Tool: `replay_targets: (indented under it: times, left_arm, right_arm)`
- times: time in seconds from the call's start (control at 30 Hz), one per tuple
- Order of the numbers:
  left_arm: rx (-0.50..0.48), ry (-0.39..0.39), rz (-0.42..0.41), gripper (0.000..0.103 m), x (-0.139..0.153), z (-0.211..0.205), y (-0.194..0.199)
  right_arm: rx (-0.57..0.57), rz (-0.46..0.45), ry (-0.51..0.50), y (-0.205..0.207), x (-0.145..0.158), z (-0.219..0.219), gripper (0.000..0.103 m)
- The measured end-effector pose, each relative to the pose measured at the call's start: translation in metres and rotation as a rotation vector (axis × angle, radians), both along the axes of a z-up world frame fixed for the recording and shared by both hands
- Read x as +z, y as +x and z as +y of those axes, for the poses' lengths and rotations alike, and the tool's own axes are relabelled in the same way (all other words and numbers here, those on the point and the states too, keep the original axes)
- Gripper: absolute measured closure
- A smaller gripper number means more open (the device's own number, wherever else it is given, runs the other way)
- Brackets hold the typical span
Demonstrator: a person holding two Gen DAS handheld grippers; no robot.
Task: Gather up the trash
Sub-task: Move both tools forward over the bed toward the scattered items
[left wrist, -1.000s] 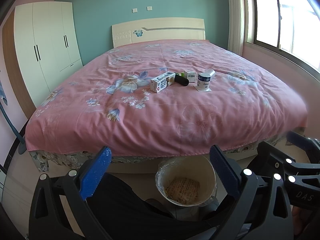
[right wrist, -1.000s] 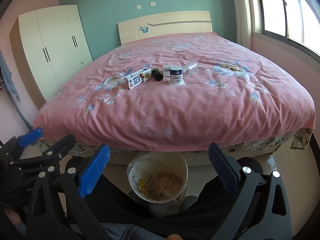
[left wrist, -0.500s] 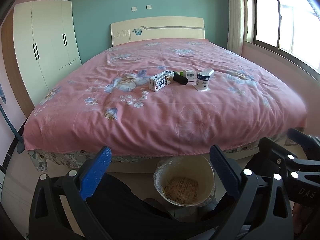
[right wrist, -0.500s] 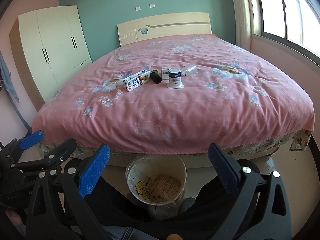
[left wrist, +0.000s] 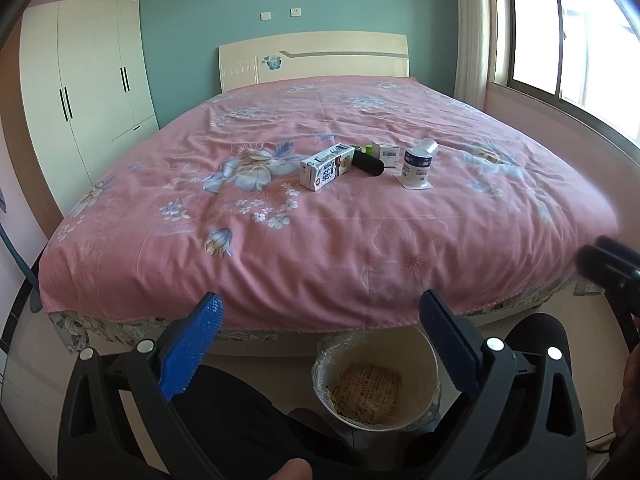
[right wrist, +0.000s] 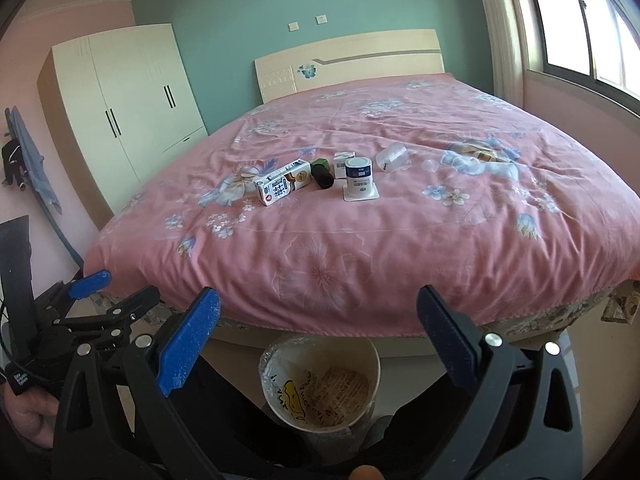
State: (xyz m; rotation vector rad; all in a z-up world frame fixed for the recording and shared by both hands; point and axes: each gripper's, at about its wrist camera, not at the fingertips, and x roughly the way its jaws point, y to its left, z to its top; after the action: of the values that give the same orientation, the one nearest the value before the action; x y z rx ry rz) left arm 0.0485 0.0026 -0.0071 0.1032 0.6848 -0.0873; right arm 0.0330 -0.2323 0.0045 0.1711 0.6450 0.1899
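Several pieces of trash lie mid-bed on the pink bedspread: a white milk carton (left wrist: 327,165) (right wrist: 282,186) on its side, a dark cylinder (left wrist: 368,163) (right wrist: 322,175), a small white box (left wrist: 386,153) (right wrist: 342,162), a blue-and-white cup (left wrist: 416,166) (right wrist: 358,178) upright on a flat lid, and a clear cup (left wrist: 427,145) (right wrist: 393,158) tipped over. A cream bin (left wrist: 378,380) (right wrist: 320,384) with a liner stands on the floor at the bed's foot. My left gripper (left wrist: 320,342) and right gripper (right wrist: 318,334) are both open, empty, low before the bed.
The bed (left wrist: 320,216) fills the room's middle. A white wardrobe (left wrist: 84,92) stands at the left wall and a window (left wrist: 568,36) at the right. Dark-clothed legs (left wrist: 248,436) sit below the grippers beside the bin. Blue cloth (right wrist: 36,160) hangs at far left.
Both grippers have risen and tilted up a little, the right one more; the bed and trash sit lower in both views. Nothing was picked up.
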Motion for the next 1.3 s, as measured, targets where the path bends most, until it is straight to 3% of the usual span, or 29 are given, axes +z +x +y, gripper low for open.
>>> replay_targets:
  times: [0.17, 0.33, 0.63, 0.9, 0.97, 1.1, 1.3]
  left_arm:
    - [-0.013, 0.024, -0.022, 0.003, 0.005, 0.007, 0.022]
    - [-0.014, 0.060, -0.020, 0.003, 0.006, 0.017, 0.052]
    - [-0.017, 0.021, 0.038, 0.003, 0.006, 0.038, 0.111]
    - [-0.006, 0.042, 0.031, 0.003, 0.010, 0.050, 0.159]
    - [-0.054, 0.007, 0.035, 0.003, 0.012, 0.051, 0.172]
    - [-0.079, 0.031, 0.029, 0.003, 0.014, 0.048, 0.195]
    - [-0.156, 0.016, 0.125, 0.003, 0.004, 0.042, 0.239]
  right_arm:
    - [0.037, -0.016, -0.050, 0.024, 0.004, -0.016, 0.006]
    - [0.104, -0.055, -0.035, 0.049, 0.011, -0.034, 0.006]
    - [0.172, -0.051, -0.016, 0.103, 0.023, -0.064, 0.006]
    - [0.236, -0.043, -0.106, 0.144, 0.020, -0.074, 0.006]
    - [0.249, -0.038, -0.114, 0.155, 0.017, -0.078, 0.006]
    - [0.282, -0.019, -0.130, 0.176, 0.013, -0.084, 0.006]
    - [0.335, 0.016, -0.166, 0.212, 0.005, -0.091, 0.006]
